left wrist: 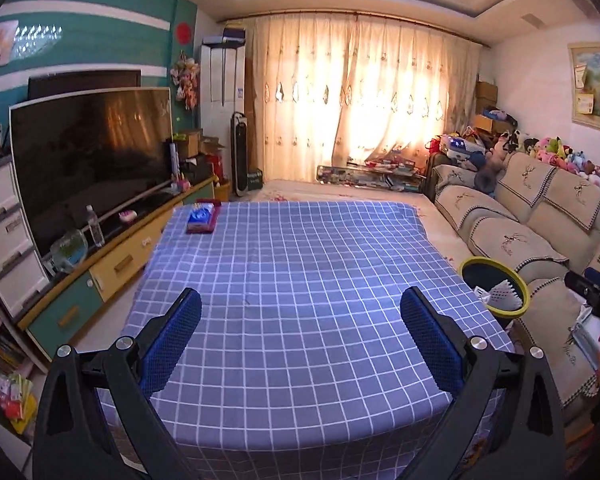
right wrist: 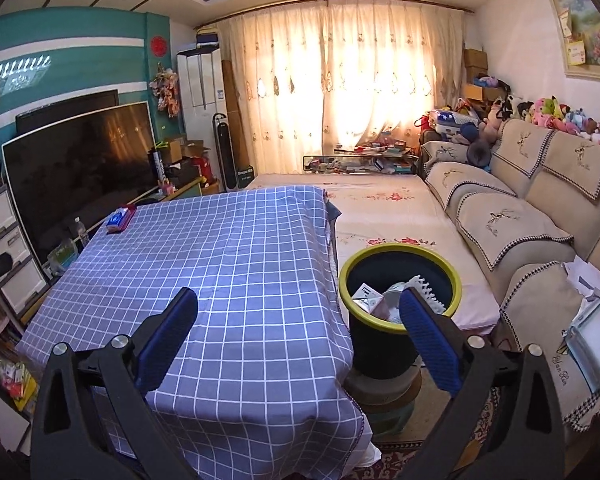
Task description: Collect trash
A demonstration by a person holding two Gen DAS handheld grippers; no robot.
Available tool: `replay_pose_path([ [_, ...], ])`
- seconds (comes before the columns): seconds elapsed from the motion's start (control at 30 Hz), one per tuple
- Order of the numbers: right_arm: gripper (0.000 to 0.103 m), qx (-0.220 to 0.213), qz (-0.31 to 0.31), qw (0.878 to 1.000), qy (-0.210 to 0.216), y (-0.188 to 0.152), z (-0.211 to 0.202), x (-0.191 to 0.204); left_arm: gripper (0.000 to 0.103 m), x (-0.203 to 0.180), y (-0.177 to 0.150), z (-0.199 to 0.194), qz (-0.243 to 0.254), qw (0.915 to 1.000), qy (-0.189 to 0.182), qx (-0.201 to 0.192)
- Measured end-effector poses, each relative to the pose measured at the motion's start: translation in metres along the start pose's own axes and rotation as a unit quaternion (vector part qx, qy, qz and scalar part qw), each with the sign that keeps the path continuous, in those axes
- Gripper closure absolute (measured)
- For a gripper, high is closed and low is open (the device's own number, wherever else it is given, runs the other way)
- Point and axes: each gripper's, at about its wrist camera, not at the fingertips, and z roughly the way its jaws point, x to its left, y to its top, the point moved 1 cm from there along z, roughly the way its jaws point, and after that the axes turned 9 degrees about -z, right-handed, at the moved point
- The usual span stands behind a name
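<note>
A dark trash bin with a yellow-green rim (right wrist: 400, 276) stands on a stool right of the table and holds white paper trash (right wrist: 370, 300). It also shows in the left wrist view (left wrist: 494, 292). My left gripper (left wrist: 300, 308) is open and empty above the near part of the blue checked tablecloth (left wrist: 300, 260). My right gripper (right wrist: 298, 308) is open and empty above the table's near right edge, its right finger (right wrist: 428, 336) in front of the bin. A red and blue tissue box (left wrist: 202, 218) lies at the table's far left corner.
A beige sofa (right wrist: 512, 220) runs along the right with papers (right wrist: 588, 276) on its near seat. A TV (left wrist: 92, 160) on a low cabinet stands on the left with a bottle (left wrist: 94, 226). Curtains and clutter fill the far end.
</note>
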Motion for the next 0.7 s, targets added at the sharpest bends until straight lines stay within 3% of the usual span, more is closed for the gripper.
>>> replay_pose_path([
  [0.17,0.007,-0.003,0.004,1.000,0.001,0.001,0.000,-0.001,0.005,-0.005,0.007,-0.006,-0.011,0.9999,-0.004,-0.012],
  [0.7,0.007,0.000,0.000,1.000,0.009,0.000,0.002,0.004,0.005,-0.009,0.001,0.021,-0.012,0.9997,-0.002,0.022],
])
